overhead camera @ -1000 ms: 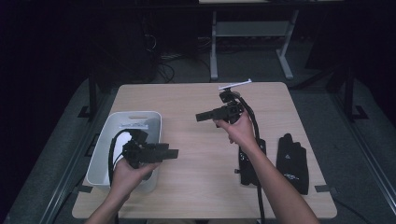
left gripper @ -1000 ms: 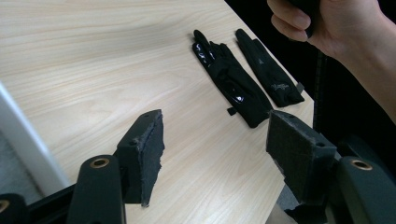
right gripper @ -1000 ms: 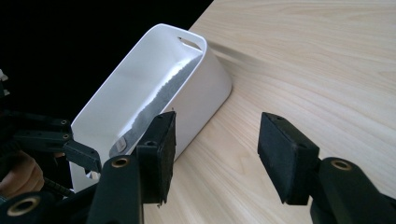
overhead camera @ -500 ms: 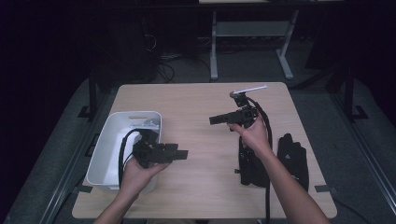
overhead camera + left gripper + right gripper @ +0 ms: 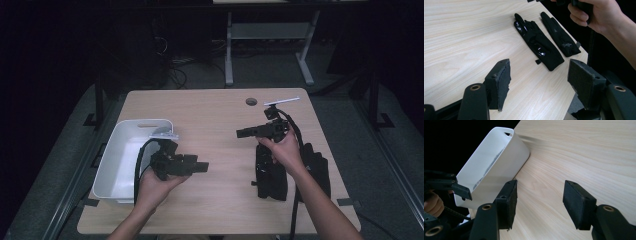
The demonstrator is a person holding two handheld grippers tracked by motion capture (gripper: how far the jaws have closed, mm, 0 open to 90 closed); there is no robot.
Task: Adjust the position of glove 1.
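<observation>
Both hands have drifted since 1 second back: right gripper (image 5: 239,133) has slid from mid-table toward the 3 o'clock side and a little nearer the person; left gripper (image 5: 202,166) has edged off the white bin (image 5: 116,150) toward table centre.

2 black gloves (image 5: 541,42) lie flat, side by side, at the 4 o'clock part of the table (image 5: 210,115), just beneath the right hand (image 5: 285,150), fingers pointing away from the person. Bin sits at 8 o'clock, well apart from them.

Handling, judged: gloves look light, limp, fabric with glossy patches on the palm of the nearer one. They will drape and fold once lifted. Best hold is probably a pinch at the cuff or across the palm, 1 glove at a time.

Tongs: left gripper jaws stand wide apart, nothing between the pads (image 5: 501,82), aimed at the gloves from a distance. Right gripper jaws likewise spread wide, released, pads (image 5: 510,202) clear of bare wood, facing the bin.
</observation>
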